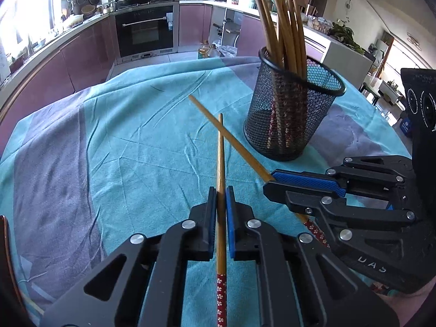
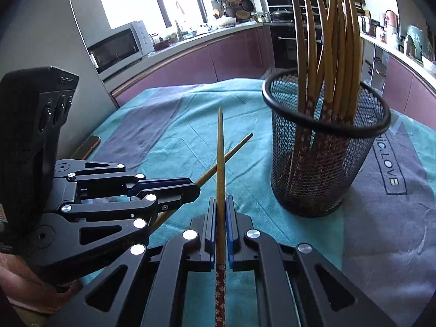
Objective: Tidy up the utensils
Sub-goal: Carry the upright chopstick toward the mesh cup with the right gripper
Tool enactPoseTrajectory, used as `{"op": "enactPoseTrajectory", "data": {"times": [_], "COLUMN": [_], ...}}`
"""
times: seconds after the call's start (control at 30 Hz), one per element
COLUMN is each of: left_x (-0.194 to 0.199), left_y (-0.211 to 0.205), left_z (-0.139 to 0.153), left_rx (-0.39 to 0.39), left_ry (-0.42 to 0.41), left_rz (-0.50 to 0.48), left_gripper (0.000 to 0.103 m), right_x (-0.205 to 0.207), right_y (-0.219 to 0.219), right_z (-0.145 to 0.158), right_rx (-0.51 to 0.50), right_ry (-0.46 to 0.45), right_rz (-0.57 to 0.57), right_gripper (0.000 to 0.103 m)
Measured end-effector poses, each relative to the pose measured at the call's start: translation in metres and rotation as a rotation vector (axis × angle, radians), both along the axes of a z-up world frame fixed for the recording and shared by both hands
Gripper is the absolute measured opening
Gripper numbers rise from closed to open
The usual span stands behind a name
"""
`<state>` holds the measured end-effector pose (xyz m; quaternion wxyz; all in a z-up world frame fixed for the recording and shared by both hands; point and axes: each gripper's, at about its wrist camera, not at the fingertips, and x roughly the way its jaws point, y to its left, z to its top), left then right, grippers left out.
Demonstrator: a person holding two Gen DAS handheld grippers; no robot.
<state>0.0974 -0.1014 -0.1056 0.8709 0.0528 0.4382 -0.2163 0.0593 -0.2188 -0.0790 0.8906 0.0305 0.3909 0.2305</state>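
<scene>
My left gripper (image 1: 220, 190) is shut on a wooden chopstick (image 1: 220, 158) with a red flowered handle, tip pointing forward. My right gripper (image 2: 221, 201) is shut on a second such chopstick (image 2: 220, 150). The two chopsticks cross above the teal cloth. Each gripper shows in the other's view: the right one (image 1: 268, 181) at the right, the left one (image 2: 194, 186) at the left. A black mesh holder (image 1: 291, 109) stands ahead to the right with several chopsticks (image 1: 283, 27) upright in it; it also shows in the right wrist view (image 2: 324, 147).
The round table is covered with a teal and grey cloth (image 1: 122, 136). Behind it run purple kitchen cabinets (image 1: 81, 60) with an oven (image 1: 145, 30) and a microwave (image 2: 117, 46). A dark flat object (image 2: 88, 145) lies at the table's left edge.
</scene>
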Motion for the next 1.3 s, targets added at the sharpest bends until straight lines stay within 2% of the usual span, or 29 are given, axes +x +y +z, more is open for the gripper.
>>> {"op": "enactPoseTrajectory", "data": {"times": [0.43,1.3], "left_x": [-0.012,-0.028], "left_y": [0.019,0.035], "left_z": [0.028,0.066], "left_rx": [-0.076,-0.136], "left_ry": [-0.023,-0.122], "left_rz": [-0.011,-0.007], "left_gripper": [0.008,0.008], "right_x": [-0.016,-0.031], "right_y": [-0.012,-0.032], "right_z": [0.02,0.051], "right_rx": [0.04,0.096], "right_ry": [-0.063,-0.159], "right_rz": [0.009,-0.02], "right_gripper": [0.006,0.006]}}
